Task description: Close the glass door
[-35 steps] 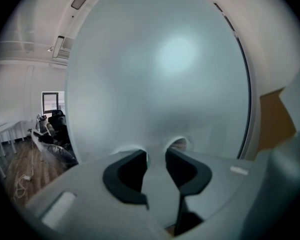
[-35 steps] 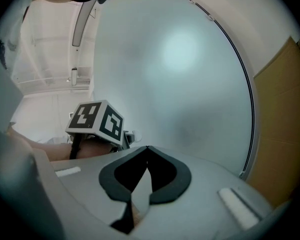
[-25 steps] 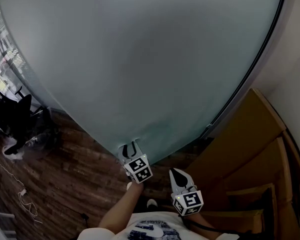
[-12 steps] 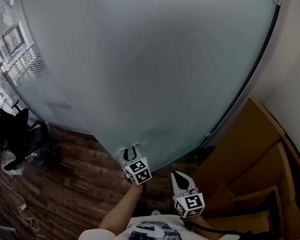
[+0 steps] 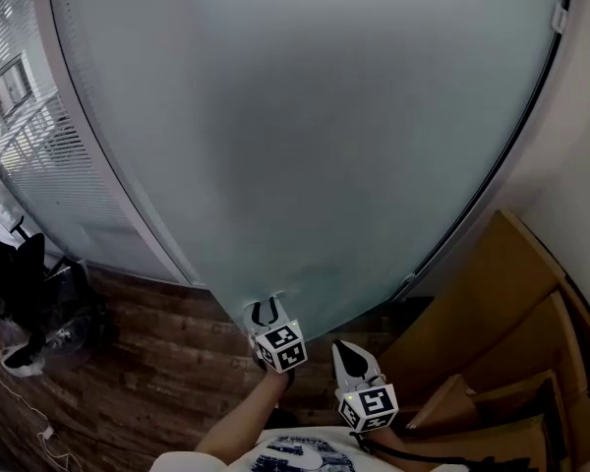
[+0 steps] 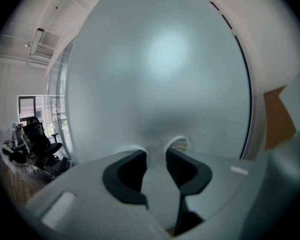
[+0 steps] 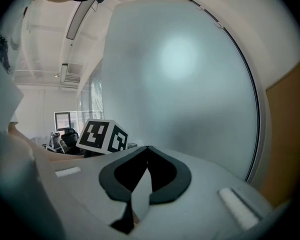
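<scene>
Two jaws on the left gripper (image 6: 156,153) stand apart, with a gap between them and nothing in the gap. Their dark tips sit right up at the glass door (image 6: 160,69). A pale ring shows on the glass round each tip. I cannot tell if the tips truly touch it.

The right gripper (image 7: 147,148) has its jaws together, with the tips meeting, and it holds nothing. In the head view it sits lower than the left gripper and to its right, back from the door. The right gripper view shows the left gripper's marker cube (image 7: 102,136) close by, with black and white squares on it.

The glass door is big and frosted, a milky blue-grey, and it fills most of every view. Nothing shows through it. A thin dark frame (image 5: 492,165) runs down its right edge, and a pale wall (image 5: 585,146) is just past that. Left of the door are blinds (image 5: 29,136) behind more glass.

A black office chair (image 5: 20,273) stands well off to the left on the brown wood floor (image 5: 147,362). At the right are brown boxes (image 5: 501,293), or maybe boards; I cannot tell which. The person's arm (image 5: 241,426) reaches up to the left gripper from a white shirt (image 5: 295,452).
</scene>
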A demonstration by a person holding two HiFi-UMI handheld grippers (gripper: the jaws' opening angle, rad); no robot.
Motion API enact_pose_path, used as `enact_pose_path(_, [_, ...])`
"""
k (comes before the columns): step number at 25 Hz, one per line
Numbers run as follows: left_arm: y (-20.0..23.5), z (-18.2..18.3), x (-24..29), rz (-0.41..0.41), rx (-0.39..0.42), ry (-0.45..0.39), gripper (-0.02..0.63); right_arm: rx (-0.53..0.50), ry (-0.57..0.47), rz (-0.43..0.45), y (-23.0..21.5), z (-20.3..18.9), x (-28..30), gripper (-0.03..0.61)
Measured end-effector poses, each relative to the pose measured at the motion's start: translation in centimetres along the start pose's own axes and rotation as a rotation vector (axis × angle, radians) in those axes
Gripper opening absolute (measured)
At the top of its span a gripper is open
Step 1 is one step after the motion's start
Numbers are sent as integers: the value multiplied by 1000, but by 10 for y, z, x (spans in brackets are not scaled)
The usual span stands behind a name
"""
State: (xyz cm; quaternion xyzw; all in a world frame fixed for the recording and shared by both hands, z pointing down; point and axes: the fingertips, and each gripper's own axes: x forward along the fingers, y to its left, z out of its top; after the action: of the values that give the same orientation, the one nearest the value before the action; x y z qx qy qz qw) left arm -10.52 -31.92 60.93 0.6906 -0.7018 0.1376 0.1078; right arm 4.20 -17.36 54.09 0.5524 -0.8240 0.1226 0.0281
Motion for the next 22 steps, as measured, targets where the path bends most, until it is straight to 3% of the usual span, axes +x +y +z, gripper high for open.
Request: enact_pose_path(22, [17,33,99,-136,29,-10,120,-10,17,-156,15,6,69,8])
